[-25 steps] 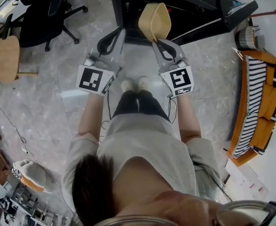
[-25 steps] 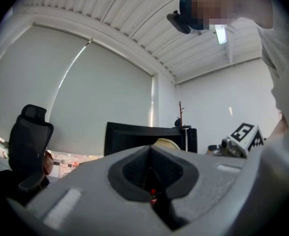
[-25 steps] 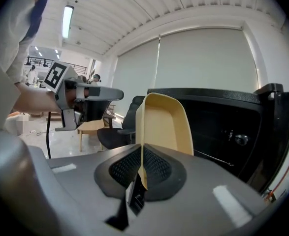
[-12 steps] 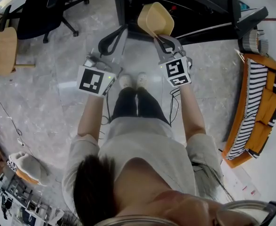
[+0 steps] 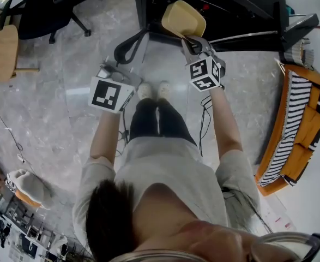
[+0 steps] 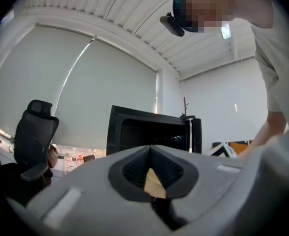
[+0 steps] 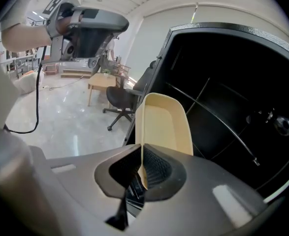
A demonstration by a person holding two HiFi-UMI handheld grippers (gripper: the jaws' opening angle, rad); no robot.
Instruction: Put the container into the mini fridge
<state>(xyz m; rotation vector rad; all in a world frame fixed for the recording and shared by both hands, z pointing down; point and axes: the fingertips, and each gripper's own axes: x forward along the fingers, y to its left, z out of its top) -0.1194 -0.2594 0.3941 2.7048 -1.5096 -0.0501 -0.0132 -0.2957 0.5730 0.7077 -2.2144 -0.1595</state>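
**Container at the mouth of the open fridge**

Your right gripper (image 7: 141,167) has its jaws closed on one thin wall of the container (image 7: 165,126). It is a beige plastic tub with rounded corners and a smooth, matt surface. The tub is tipped on its edge with its hollow facing right. It hangs at the left side of the dark opening of the mini fridge (image 7: 233,82), not yet on the thin wire shelf (image 7: 218,119). The fridge is a black, glossy box. Its left wall is just beside the tub (nearer than any other thing).

Your left gripper (image 6: 150,149) has its ribbed dark pads together at the tip and grips nothing. It points to the fridge from the left, well apart from the tub.

Around you, a black office chair (image 5: 50,4) stands at the far left, near a pale wooden table (image 5: 1,51). An orange sofa (image 5: 296,130) with a black-and-white striped cover is at the right. The floor (image 5: 56,108) is grey, marbled and shiny.
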